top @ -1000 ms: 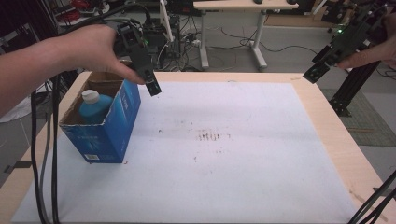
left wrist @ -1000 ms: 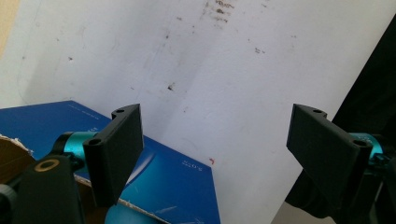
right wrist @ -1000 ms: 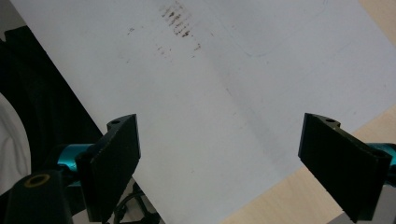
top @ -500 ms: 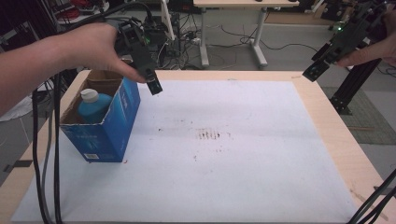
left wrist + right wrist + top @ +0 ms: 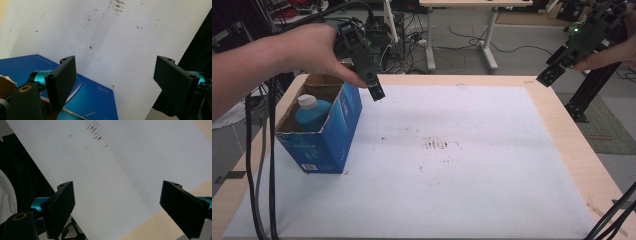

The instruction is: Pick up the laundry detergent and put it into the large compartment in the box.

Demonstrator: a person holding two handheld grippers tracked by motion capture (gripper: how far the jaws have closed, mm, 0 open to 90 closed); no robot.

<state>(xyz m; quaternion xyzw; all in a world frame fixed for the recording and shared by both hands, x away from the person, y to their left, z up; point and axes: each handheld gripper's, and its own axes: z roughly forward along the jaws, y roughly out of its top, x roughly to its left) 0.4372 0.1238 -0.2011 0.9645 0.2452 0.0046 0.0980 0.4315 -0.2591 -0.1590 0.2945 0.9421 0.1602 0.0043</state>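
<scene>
An open blue cardboard box (image 5: 329,137) stands at the left of the table. In it sits a blue bottle with a white cap (image 5: 308,109). A hand holds my left gripper (image 5: 376,93) in the air just past the box's far right corner, tilted down toward the sheet. In the left gripper view its jaws (image 5: 115,72) stand wide open with nothing between them, and the blue box (image 5: 95,95) lies below them. My right gripper (image 5: 547,77) hangs over the table's far right corner. Its jaws (image 5: 117,195) are open and empty above the white sheet.
A white sheet (image 5: 472,180) with dark smudges (image 5: 439,144) covers most of the wooden table (image 5: 574,150). Black cables (image 5: 262,180) hang down along the left edge, and more cross the near right corner (image 5: 612,220). Desks and wires stand beyond the far edge.
</scene>
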